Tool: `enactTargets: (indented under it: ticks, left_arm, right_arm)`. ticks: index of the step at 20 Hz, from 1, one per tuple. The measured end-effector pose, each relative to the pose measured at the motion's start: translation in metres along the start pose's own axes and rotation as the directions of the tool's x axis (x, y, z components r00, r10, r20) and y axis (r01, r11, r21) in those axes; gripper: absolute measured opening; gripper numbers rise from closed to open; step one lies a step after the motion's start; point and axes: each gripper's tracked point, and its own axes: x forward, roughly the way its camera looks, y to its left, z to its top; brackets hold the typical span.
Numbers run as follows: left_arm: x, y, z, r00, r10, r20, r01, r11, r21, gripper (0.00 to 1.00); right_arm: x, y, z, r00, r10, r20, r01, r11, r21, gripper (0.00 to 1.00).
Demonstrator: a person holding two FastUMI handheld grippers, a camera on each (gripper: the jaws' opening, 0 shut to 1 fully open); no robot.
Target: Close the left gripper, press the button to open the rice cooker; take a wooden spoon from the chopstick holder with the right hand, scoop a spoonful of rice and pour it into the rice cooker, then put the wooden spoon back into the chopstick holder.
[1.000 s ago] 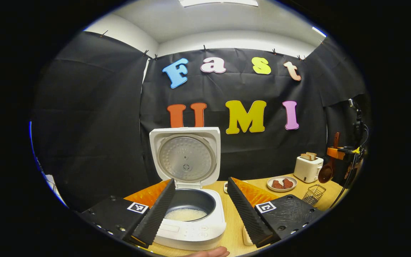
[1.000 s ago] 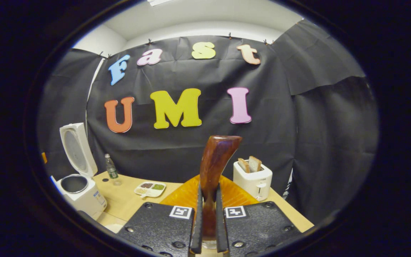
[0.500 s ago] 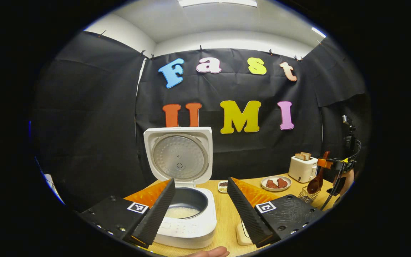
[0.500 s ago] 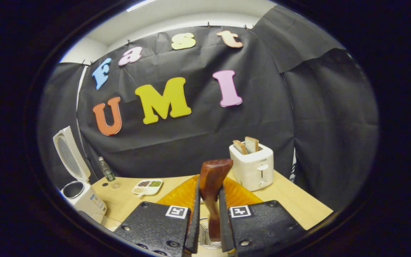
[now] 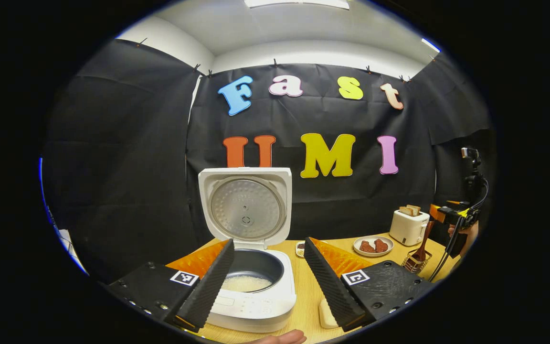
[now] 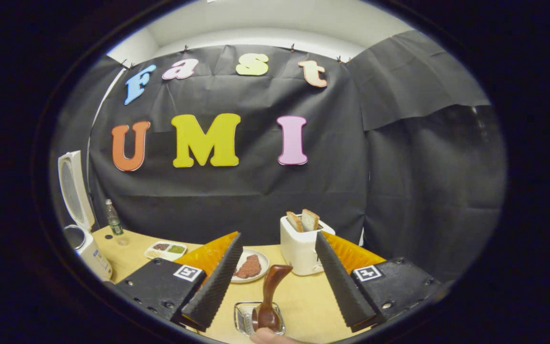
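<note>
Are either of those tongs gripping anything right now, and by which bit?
Nothing. The right tongs are open above the wooden spoon, which stands in the chopstick holder. The left tongs are open too.

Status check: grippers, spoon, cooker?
Left gripper open, at the cooker. Right gripper open, over the spoon. Spoon stands in the holder. Cooker lid up, rice inside. Nothing in the way.

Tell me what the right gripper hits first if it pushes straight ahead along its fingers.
Probably the toaster: it stands straight ahead of the open right gripper. The wooden spoon in the chopstick holder sits lower, likely under that line, though depth is unclear.
</note>
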Motion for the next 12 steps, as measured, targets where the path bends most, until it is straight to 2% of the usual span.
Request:
enactTargets:
  ticks: [6,12]
  left_arm:
    - [0.017,0.021,0.014,1.000,0.015,0.002,-0.015,1.000,0.006,0.94]
    - [0.045,0.058,0.057,0.998,0.052,0.046,-0.054,0.998,0.042,0.93]
  right_arm:
    - [-0.038,0.021,0.013,0.995,0.103,0.006,-0.103,0.990,0.101,1.00]
    - [-0.078,0.044,0.004,0.987,0.163,0.005,-0.163,0.985,0.056,1.00]
